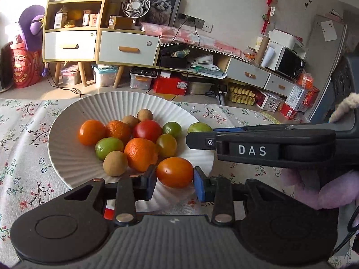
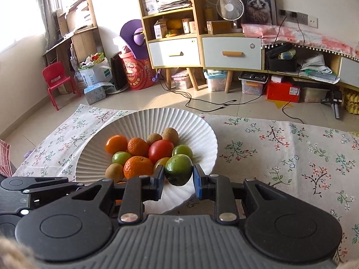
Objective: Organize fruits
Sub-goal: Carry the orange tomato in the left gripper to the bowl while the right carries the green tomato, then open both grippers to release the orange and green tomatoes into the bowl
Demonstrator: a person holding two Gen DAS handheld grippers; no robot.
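A white ribbed plate (image 1: 74, 161) (image 2: 197, 132) on the flowered cloth holds several small fruits: oranges, tomatoes, limes and brown longans. My left gripper (image 1: 174, 180) is shut on an orange tomato (image 1: 175, 172) over the plate's near rim. My right gripper (image 2: 178, 177) is shut on a green lime (image 2: 178, 172) over the plate's near right part. In the left wrist view the right gripper (image 1: 258, 143) reaches in from the right, with the lime (image 1: 199, 127) showing past its tip.
The flowered tablecloth (image 2: 280, 152) covers the table around the plate. Behind are a floor, shelves, cabinets and boxes. The left gripper's body (image 2: 27, 192) lies at the left edge of the right wrist view.
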